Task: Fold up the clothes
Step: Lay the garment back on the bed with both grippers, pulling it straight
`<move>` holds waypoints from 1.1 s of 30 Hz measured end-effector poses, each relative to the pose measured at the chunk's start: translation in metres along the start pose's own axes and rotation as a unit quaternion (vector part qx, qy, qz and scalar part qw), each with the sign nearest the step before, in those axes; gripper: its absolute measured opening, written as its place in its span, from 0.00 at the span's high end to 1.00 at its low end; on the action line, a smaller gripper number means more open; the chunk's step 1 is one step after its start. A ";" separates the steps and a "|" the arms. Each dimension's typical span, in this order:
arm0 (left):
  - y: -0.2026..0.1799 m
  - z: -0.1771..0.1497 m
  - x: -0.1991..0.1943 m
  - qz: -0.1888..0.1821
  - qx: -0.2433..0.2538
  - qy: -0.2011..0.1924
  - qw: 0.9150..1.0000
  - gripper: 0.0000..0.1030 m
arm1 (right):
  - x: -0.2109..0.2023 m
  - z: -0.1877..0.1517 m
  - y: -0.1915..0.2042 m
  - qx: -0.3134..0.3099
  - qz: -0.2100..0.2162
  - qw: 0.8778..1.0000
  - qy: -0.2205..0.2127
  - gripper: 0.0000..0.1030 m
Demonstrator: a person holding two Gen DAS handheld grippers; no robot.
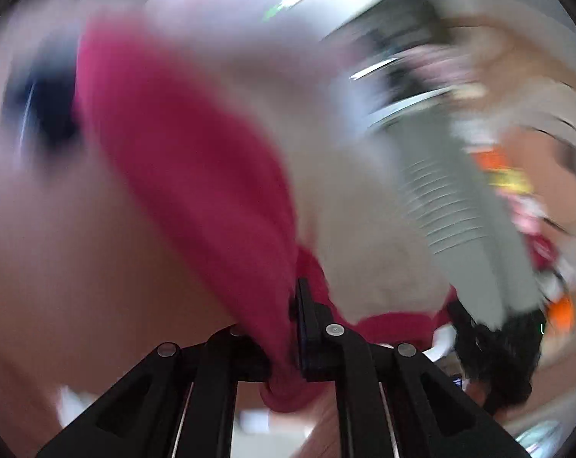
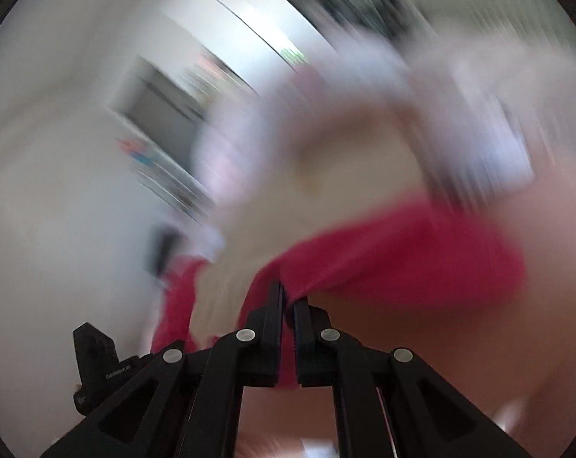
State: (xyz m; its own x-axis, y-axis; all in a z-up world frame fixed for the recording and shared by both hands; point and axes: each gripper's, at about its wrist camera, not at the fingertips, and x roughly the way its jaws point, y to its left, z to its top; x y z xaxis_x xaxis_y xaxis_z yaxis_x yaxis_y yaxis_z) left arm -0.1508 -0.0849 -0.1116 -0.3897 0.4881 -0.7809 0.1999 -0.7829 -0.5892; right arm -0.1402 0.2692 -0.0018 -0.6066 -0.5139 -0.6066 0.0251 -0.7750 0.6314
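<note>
1. Your left gripper (image 1: 288, 328) was clamped on a deep pink, soft knitted garment (image 1: 181, 160); a bunch of the cloth was pinched between its black jaws and a small roll of it hung out below them.
2. Your right gripper (image 2: 288, 316) was also closed on the same pink garment (image 2: 402, 244), with only a thin edge of cloth between the jaws.
3. The garment was in the air between your two grippers. In the left wrist view it stretched away up and to the left; in the right wrist view it spread to the right of the jaws, and another part of it hung at the lower left.
4. Both views were strongly blurred, so I could not tell the kind of garment, nor which surface was under it.
5. In the left wrist view your right gripper (image 1: 494, 355) showed at the lower right, near the cloth.
6. I judge that you were at the step of lifting and spreading the garment before a fold.
7. The next move, I think, calls for keeping both grips firm and bringing the cloth down flat, with its edges even.
</note>
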 end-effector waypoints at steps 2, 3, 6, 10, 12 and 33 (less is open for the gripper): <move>0.038 -0.016 0.052 0.033 -0.012 0.048 0.998 0.93 | 0.056 -0.037 -0.043 0.036 -0.036 0.996 0.078 0.95; 0.050 -0.021 0.061 0.023 -0.018 0.045 0.999 0.93 | 0.083 -0.054 -0.063 0.053 -0.053 0.991 0.115 0.95; 0.064 -0.022 0.042 -0.025 -0.041 0.021 0.999 0.92 | 0.113 -0.077 -0.080 0.053 -0.085 0.983 0.153 0.94; 0.075 -0.028 0.023 -0.046 -0.020 -0.015 0.999 0.81 | 0.114 -0.082 -0.081 0.058 -0.068 0.987 0.132 0.75; 0.085 -0.038 0.025 -0.081 -0.032 -0.008 0.996 0.75 | 0.114 -0.083 -0.090 0.087 -0.046 0.989 0.108 0.71; 0.068 -0.034 0.017 -0.122 0.014 -0.060 0.991 0.96 | 0.112 -0.075 -0.062 0.040 -0.058 0.991 0.113 0.90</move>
State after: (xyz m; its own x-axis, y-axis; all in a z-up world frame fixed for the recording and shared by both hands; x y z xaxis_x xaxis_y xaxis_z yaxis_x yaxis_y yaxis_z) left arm -0.1131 -0.1171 -0.1718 -0.5281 0.6155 -0.5850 0.0632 -0.6586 -0.7499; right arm -0.1501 0.2320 -0.1453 -0.4078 -0.4997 -0.7642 -0.1031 -0.8064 0.5823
